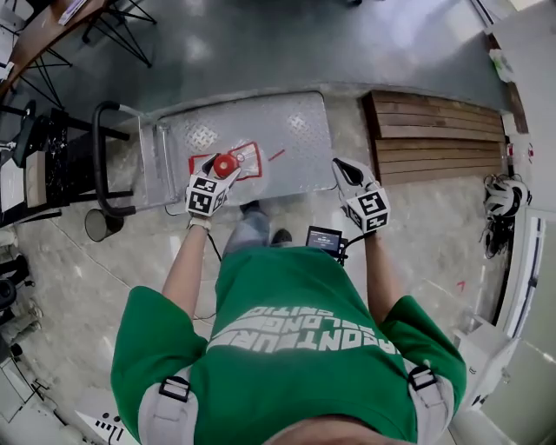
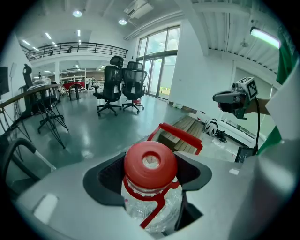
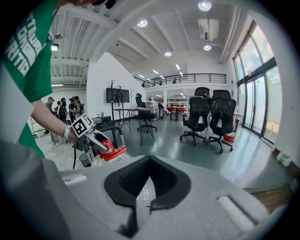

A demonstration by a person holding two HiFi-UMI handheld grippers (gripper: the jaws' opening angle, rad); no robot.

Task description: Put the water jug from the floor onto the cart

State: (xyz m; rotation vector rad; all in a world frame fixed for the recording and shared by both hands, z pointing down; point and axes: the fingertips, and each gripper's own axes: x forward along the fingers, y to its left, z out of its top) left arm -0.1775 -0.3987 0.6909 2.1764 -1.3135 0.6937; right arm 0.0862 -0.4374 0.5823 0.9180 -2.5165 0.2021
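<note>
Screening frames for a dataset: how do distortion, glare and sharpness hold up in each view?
Head view: fisheye bends the edges of the cart, with soft glare on the grey floor above it. Left gripper view: dark round vignette, blown-out ceiling lights, the water jug sharp up close. Right gripper view: same vignette, bright windows at right, the right gripper looking soft up close.

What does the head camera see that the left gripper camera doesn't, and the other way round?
Only the head view shows the cart's bumpy metal deck and the left gripper from outside. Only the left gripper view shows the black office chairs, the tall windows and the water jug's clear body. Both show the jug's red cap, the right gripper and the wooden pallet.
</note>
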